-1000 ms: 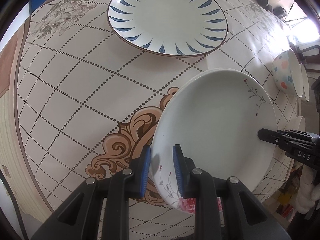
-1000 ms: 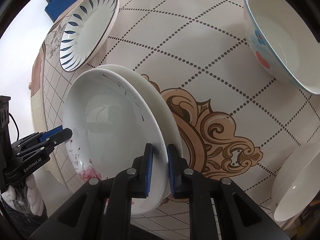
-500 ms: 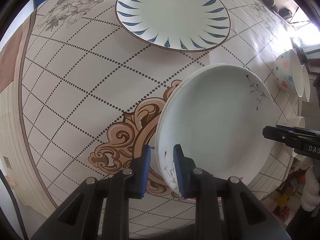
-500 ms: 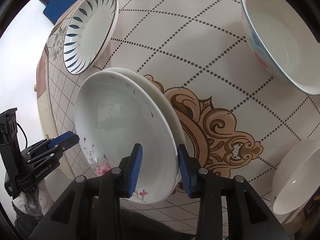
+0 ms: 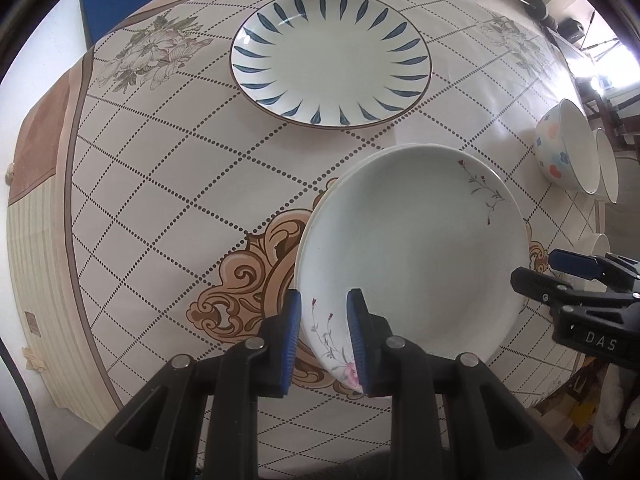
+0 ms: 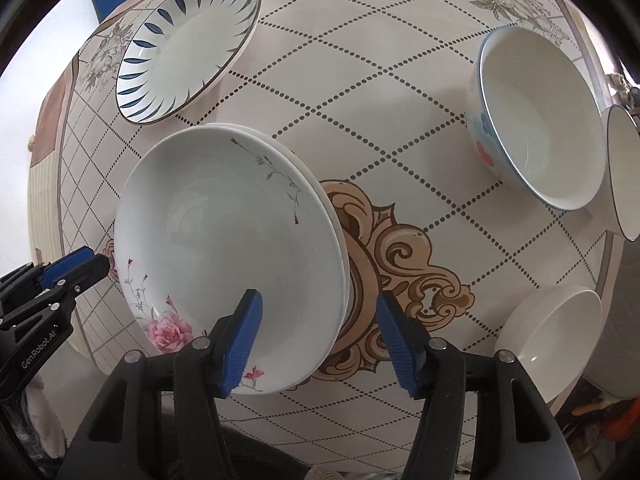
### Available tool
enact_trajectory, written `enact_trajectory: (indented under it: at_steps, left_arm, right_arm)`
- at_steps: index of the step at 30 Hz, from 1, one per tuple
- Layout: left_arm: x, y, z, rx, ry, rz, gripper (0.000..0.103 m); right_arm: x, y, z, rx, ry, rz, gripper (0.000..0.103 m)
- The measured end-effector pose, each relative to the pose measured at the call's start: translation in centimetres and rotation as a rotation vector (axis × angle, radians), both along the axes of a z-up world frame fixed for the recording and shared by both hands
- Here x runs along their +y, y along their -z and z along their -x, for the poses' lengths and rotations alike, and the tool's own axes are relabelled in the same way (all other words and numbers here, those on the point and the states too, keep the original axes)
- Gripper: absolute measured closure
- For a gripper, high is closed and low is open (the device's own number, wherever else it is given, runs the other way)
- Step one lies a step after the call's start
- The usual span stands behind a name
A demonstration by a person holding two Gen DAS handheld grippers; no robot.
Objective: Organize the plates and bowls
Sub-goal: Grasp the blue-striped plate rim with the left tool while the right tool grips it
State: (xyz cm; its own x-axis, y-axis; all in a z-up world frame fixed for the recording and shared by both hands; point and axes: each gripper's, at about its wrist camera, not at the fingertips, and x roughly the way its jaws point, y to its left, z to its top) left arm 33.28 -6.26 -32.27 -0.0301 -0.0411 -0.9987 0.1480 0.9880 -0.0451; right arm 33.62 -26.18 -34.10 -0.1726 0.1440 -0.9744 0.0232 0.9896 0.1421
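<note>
Plate with a pink rose (image 5: 416,248) sits on a second white plate (image 6: 316,184) on the patterned tablecloth (image 5: 160,184). The left gripper (image 5: 323,334) straddles its near rim with jaws slightly parted, not clamping. The right gripper (image 6: 318,338) gapes wide around the opposite rim. Ahead of the left gripper lies a blue-petal plate (image 5: 332,56); right of the right gripper, a spotted bowl (image 6: 536,120).

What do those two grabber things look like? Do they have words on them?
Both are black plastic with silver screws and ribbed blue pads. The left gripper has "GenRobot.AI" in white letters on its side. The right gripper has "DAS" in white.
</note>
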Motion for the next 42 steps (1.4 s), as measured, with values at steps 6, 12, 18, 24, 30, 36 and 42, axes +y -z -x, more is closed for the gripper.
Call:
enact_trajectory:
  at_steps: [6, 12, 18, 24, 30, 36, 42]
  left_arm:
    - [-0.5, -1.9, -0.7, -0.068, 0.003, -0.004, 0.078]
    - [0.4, -2.1, -4.3, -0.085, -0.051, 0.003, 0.075]
    - [3.1, -0.9, -9.4, -0.082, -0.109, 0.009, 0.075]
    - [6.2, 1.6, -15.1, -0.031, -0.179, 0.037, 0.075]
    - [7.8, 4.8, -19.3, 0.045, -0.199, 0.077, 0.075]
    - [7.6, 6.5, -21.5, 0.091, -0.177, 0.108, 0.075]
    - [6.1, 7.2, -22.2, 0.115, -0.114, 0.125, 0.075]
  right_arm:
    - [0.0, -1.6, 0.0, -0.063, 0.054, -0.086, 0.015]
    - [-0.8, -3.2, -3.4, -0.163, 0.109, -0.164, 0.01]
    - [-0.7, -3.2, -9.2, -0.161, 0.148, -0.21, 0.01]
    - [-0.6, -0.3, -14.8, -0.118, 0.239, -0.262, 0.01]
    - [-0.2, 3.8, -18.6, -0.045, 0.302, -0.29, 0.011]
    - [1.2, 6.4, -20.4, 0.002, 0.303, -0.297, 0.012]
    - [2.5, 7.4, -21.3, 0.015, 0.297, -0.305, 0.017]
